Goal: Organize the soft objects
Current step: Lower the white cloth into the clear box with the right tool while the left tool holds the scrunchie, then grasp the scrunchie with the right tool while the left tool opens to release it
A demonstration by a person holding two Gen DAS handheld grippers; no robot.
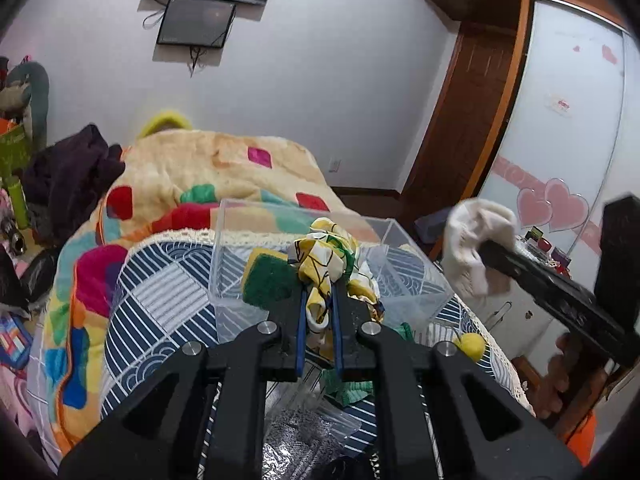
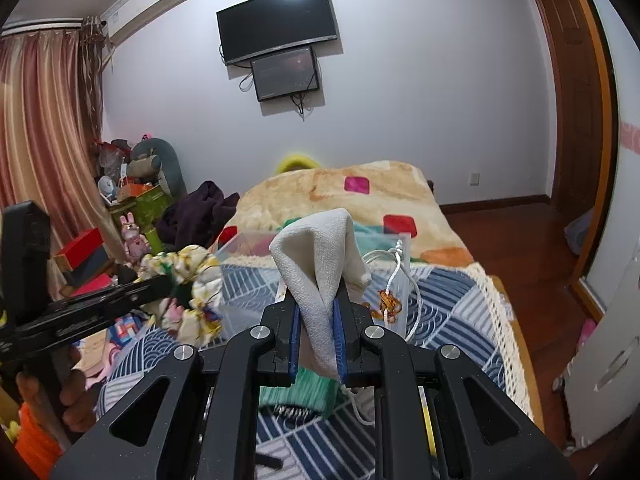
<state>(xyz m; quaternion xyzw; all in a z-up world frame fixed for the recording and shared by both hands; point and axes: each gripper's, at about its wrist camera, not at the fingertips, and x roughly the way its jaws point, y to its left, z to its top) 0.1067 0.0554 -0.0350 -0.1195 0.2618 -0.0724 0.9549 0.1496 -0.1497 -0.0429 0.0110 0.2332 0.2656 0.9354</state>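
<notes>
Left gripper [image 1: 319, 312] up close, blue pads clamped on the yellow scarf [image 1: 322, 264], cloth bunched above the tips and a tail hanging down between the fingers. Under it, near the camera, a clear bag [image 1: 304, 436] and a green cloth [image 1: 348, 390] lie on the striped quilt [image 1: 160, 280]. Just past the tips sits the clear bin [image 1: 300, 216], open at the top, a green sponge [image 1: 266, 282] leaning inside at its near-left wall. A yellow ball [image 1: 472, 346] rests on the quilt right of the bin, close to the lace edge where the bed drops off.

Right gripper [image 2: 316, 320] now: pads pinched on the white towel [image 2: 320, 264], which stands up in a folded peak. The same towel shows in the left view [image 1: 476, 240], held out in the air right of the bin, clear of the bed edge. Open floor [image 2: 512, 232] lies on that side.

Only the right view shows a white cord [image 2: 400, 276] with an amber charm draped against the bin [image 2: 402, 280]. Only the left view shows the sponge. Beyond the bin, the patchwork blanket [image 2: 360, 188]; left of it, dark clothes [image 2: 196, 216]. A TV [image 2: 278, 22] hangs on the far wall.
</notes>
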